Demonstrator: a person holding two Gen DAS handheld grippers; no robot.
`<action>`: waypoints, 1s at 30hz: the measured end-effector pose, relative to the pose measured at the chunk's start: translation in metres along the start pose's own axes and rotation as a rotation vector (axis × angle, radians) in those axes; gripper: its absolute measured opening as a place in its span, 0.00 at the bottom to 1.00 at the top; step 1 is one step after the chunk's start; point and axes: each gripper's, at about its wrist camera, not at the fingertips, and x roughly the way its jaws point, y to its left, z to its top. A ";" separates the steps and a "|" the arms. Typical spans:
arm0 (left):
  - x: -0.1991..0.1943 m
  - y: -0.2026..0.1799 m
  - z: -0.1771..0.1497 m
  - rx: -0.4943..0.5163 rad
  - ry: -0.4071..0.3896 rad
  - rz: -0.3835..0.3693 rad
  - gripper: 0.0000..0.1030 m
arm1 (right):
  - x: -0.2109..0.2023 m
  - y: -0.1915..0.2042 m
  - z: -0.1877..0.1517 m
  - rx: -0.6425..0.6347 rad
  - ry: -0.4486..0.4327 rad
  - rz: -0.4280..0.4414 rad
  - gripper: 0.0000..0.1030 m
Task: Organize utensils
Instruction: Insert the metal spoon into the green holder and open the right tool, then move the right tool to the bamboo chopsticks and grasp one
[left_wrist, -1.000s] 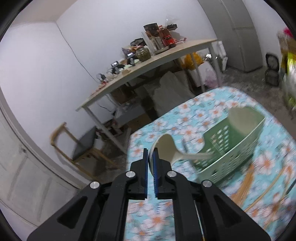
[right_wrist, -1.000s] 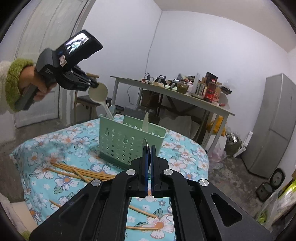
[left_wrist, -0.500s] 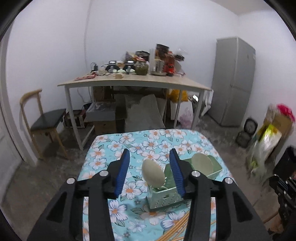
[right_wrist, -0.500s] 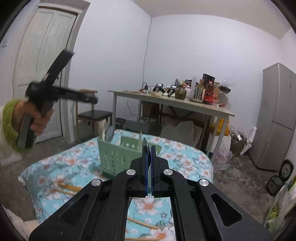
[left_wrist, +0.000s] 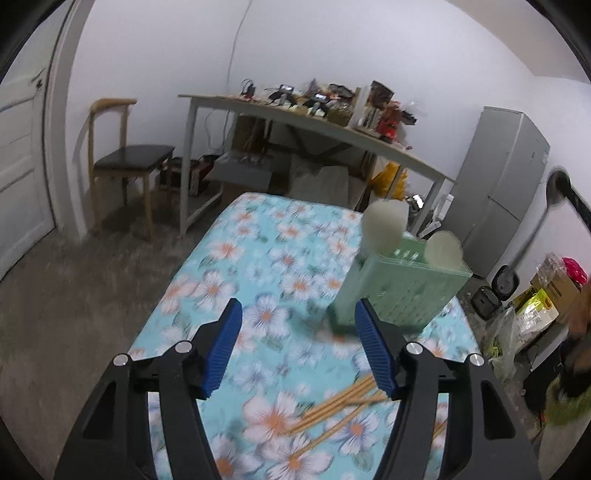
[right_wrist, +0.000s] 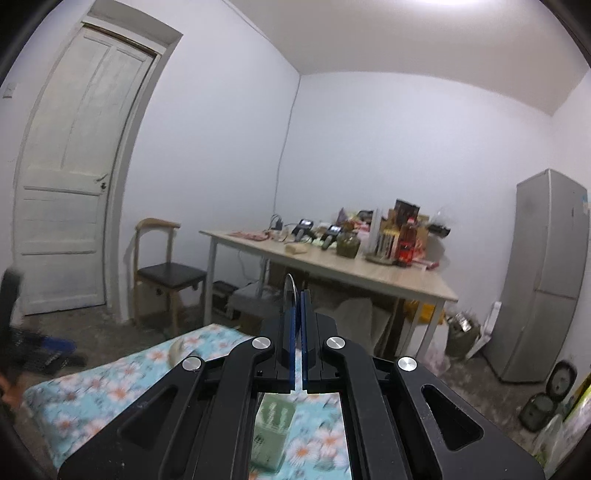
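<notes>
Two pale spoons (left_wrist: 382, 225) are standing in the green caddy (left_wrist: 399, 288); the left tool (left_wrist: 297, 349), just opening, is released beside it; the right tool (right_wrist: 297, 334) is clenching a thin metal utensil (right_wrist: 288, 291).

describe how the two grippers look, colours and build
Both match: the left gripper and right gripper have matte black angular arms with cut-out slots, round silver bolts at the joints, and ribbed blue pads on the fingers. No cables or markings show.

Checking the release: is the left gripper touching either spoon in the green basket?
Apart. In the left wrist view the left gripper is open and empty, while both spoons stand in the green basket beyond it.
</notes>
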 end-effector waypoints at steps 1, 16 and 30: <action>0.000 0.004 -0.005 -0.004 0.006 0.005 0.60 | 0.007 -0.002 0.003 -0.001 -0.003 -0.009 0.00; 0.006 0.025 -0.019 -0.021 0.014 0.007 0.61 | 0.089 0.013 -0.062 -0.004 0.153 -0.056 0.03; 0.021 0.009 -0.026 0.006 0.043 -0.059 0.65 | 0.020 -0.039 -0.085 0.471 0.309 0.113 0.56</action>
